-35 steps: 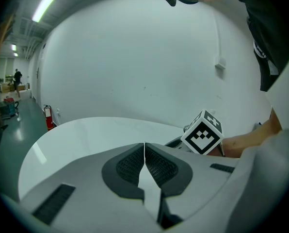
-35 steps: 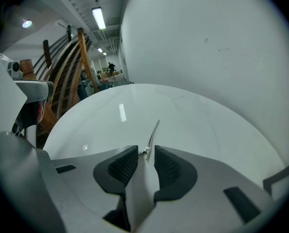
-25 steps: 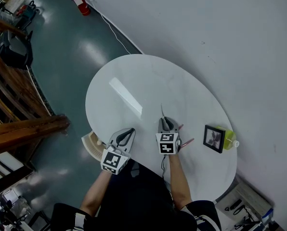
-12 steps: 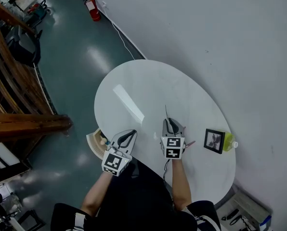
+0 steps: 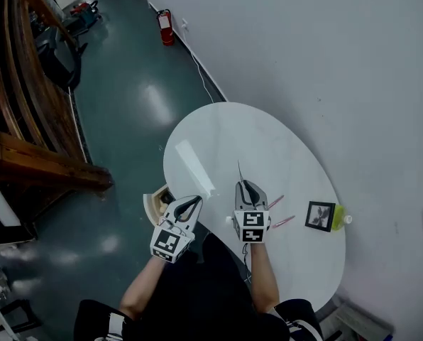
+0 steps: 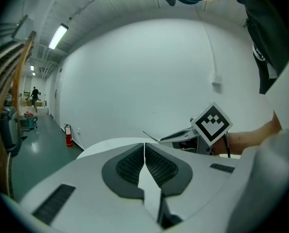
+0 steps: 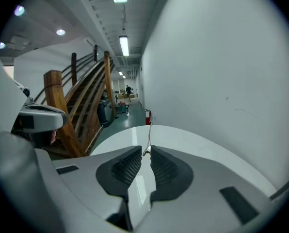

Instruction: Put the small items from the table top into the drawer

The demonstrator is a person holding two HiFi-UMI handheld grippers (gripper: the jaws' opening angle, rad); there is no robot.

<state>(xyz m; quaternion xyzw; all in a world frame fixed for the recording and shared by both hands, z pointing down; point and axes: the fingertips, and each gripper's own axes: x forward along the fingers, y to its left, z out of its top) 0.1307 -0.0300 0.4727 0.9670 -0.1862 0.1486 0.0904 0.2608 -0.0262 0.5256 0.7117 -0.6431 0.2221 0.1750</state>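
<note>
Now the right gripper (image 5: 244,185) clamps a thin rod (image 5: 239,170) pointing straight ahead; left gripper (image 5: 193,201) closed.

A thin metal rod (image 7: 149,130) is held at the tips of the right gripper (image 5: 245,185), pointing straight ahead, two pink sticks (image 5: 276,202) are laid flat just right of it, and the open drawer (image 5: 155,203) is seen just beside the left gripper (image 5: 191,204).

This was a big industrial-looking hall (long, high-ceilinged): glossy green floor (image 5: 126,84), red fire extinguisher (image 5: 165,27), wooden staircase (image 7: 81,113), ceiling strip lights (image 7: 123,45).
</note>
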